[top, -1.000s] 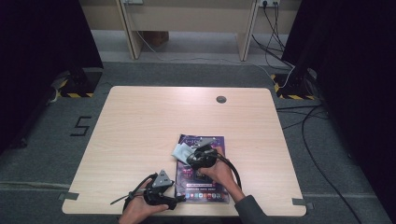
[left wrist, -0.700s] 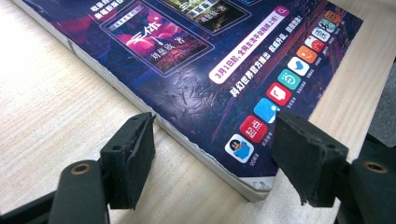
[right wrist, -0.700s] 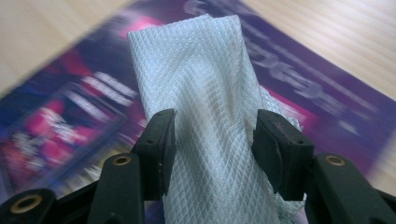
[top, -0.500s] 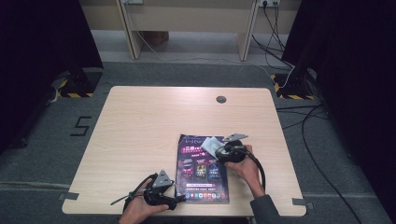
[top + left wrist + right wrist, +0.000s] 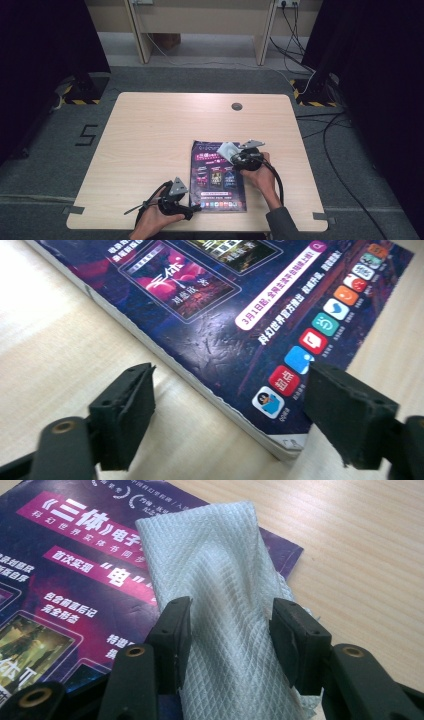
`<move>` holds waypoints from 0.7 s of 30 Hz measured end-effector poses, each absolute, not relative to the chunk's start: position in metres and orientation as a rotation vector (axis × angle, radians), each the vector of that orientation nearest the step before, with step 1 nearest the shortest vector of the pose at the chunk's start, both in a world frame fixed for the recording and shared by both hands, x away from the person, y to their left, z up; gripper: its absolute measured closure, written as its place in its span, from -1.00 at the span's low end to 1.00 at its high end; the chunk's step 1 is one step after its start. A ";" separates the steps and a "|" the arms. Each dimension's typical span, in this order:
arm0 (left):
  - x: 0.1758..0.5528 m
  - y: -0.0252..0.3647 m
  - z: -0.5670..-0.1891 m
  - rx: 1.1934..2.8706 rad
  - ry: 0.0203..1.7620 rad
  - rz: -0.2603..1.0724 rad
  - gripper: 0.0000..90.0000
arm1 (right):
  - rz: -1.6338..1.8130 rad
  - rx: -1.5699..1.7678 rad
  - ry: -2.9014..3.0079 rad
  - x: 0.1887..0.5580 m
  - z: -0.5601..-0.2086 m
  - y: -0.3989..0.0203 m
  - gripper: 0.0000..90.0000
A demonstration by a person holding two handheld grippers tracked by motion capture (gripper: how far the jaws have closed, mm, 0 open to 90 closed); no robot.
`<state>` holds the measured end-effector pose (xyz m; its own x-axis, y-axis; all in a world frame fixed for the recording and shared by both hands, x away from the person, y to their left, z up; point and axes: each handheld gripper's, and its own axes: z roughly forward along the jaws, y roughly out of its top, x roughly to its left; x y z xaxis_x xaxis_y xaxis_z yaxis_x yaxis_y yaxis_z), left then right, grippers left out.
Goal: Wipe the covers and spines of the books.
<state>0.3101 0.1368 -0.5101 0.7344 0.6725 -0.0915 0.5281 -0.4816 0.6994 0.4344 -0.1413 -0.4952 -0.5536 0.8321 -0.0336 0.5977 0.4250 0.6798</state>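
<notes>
Gripping white cloth [image 5: 220,595] on magazine [image 5: 216,175], seemingly; right gripper [image 5: 227,625]

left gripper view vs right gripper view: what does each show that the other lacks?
Left gripper view: the left gripper, jaws apart, straddling the magazine's near corner, a row of app icons along its edge. Right gripper view: the right gripper closed on a folded white cloth lying over the magazine's title end. Both: the purple magazine cover on the wooden table.

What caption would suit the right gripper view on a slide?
The right gripper grips a folded white cloth over the far corner of a dark magazine on a wooden table.
</notes>
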 end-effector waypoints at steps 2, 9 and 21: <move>0.313 0.137 -0.510 2.191 0.910 0.255 -0.59 | 0.908 1.233 2.331 0.434 -0.496 -0.139 0.14; 0.324 0.136 -0.510 2.177 0.933 0.325 -0.56 | 0.936 1.099 2.423 0.421 -0.496 -0.102 0.15; 0.314 0.142 -0.508 2.151 0.881 0.219 -0.19 | 0.961 1.103 2.438 0.422 -0.497 -0.104 0.10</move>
